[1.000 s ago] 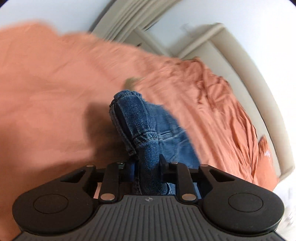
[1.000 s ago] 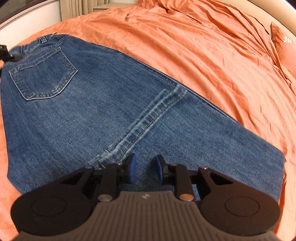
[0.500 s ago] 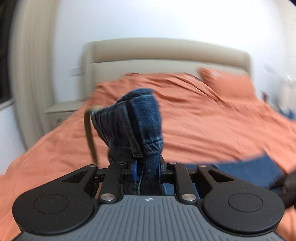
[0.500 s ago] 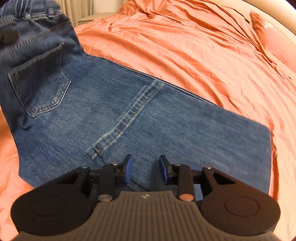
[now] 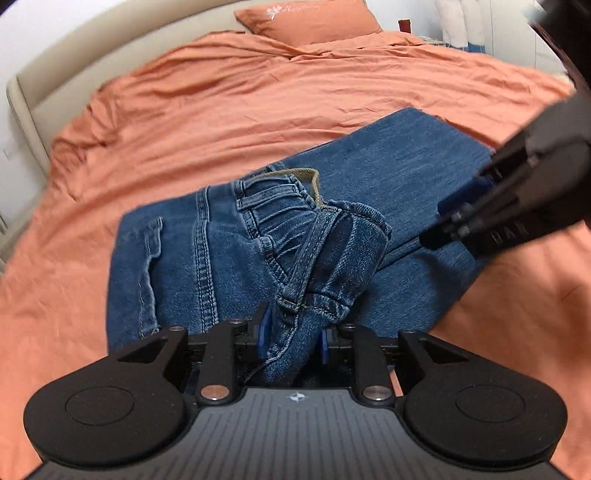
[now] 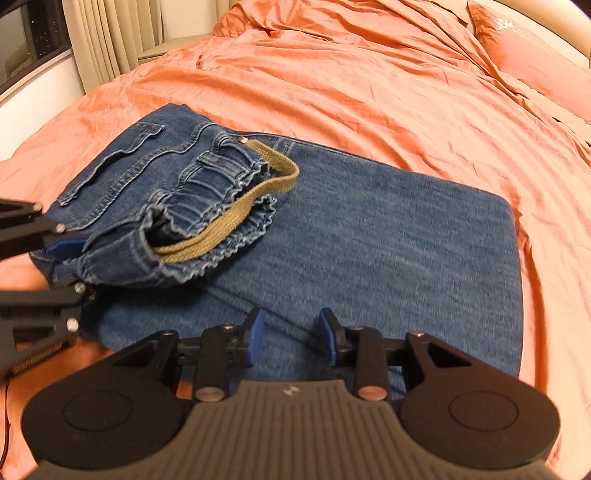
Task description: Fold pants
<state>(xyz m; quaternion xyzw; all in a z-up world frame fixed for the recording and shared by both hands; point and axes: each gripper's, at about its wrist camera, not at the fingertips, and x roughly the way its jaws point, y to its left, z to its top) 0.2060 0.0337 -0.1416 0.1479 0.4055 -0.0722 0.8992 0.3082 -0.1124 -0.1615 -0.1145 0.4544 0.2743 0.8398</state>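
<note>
My left gripper (image 5: 293,338) is clamped on a bunched fold of the waistband of the jeans (image 5: 399,184), the denim wedged between its blue pads; its jaws have just been easing a little wider, yet the cloth sits pinched between them. The jeans lie on the orange bedspread (image 5: 258,92) of the bed, the legs flat and the waist end doubled over on top of them, with a tan belt (image 6: 258,188) looping out of the gathered waistband. My right gripper (image 6: 291,341) hangs just over the flat denim at the near edge of the legs, its jaws apart with nothing between them, and they have just been opening. From the left view I see that right gripper coming in from the right, beside the folded waist. An orange pillow (image 5: 306,16) rests at the head of the bed
</note>
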